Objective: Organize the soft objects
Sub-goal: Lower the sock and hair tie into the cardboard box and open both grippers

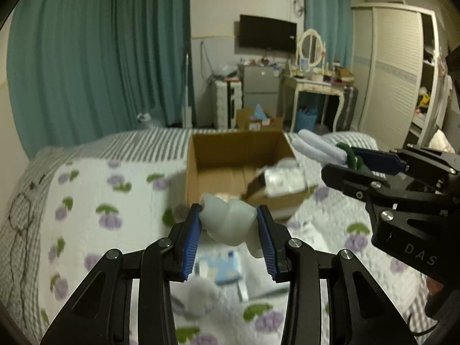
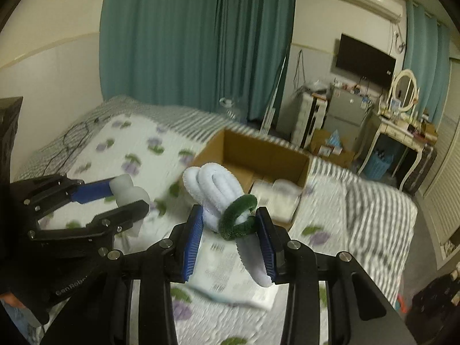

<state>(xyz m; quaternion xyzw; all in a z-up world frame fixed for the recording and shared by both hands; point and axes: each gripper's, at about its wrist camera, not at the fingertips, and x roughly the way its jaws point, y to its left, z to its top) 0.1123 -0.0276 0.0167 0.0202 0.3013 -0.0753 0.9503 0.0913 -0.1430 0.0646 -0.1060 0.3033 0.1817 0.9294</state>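
My left gripper (image 1: pixel 229 221) is shut on a pale squishy white toy (image 1: pixel 230 224) and holds it above the bed, just in front of an open cardboard box (image 1: pixel 238 149). My right gripper (image 2: pixel 228 221) is shut on a white-and-green fuzzy chenille toy (image 2: pixel 221 195), its white loops pointing toward the same box (image 2: pixel 258 149). In the left wrist view the right gripper (image 1: pixel 348 162) is at the right, level with the box's right rim, with the fuzzy toy (image 1: pixel 319 146). In the right wrist view the left gripper (image 2: pixel 126 198) with the squishy toy (image 2: pixel 129 192) is at the left.
The box stands on a bed (image 1: pixel 86 201) with a purple-flower quilt. White packets (image 1: pixel 284 178) lie in the box's right part. A blue-white packet (image 1: pixel 221 267) and a grey fluffy ball (image 1: pixel 201 293) lie on the quilt below my left gripper. A printed sheet (image 2: pixel 230 276) lies below my right gripper.
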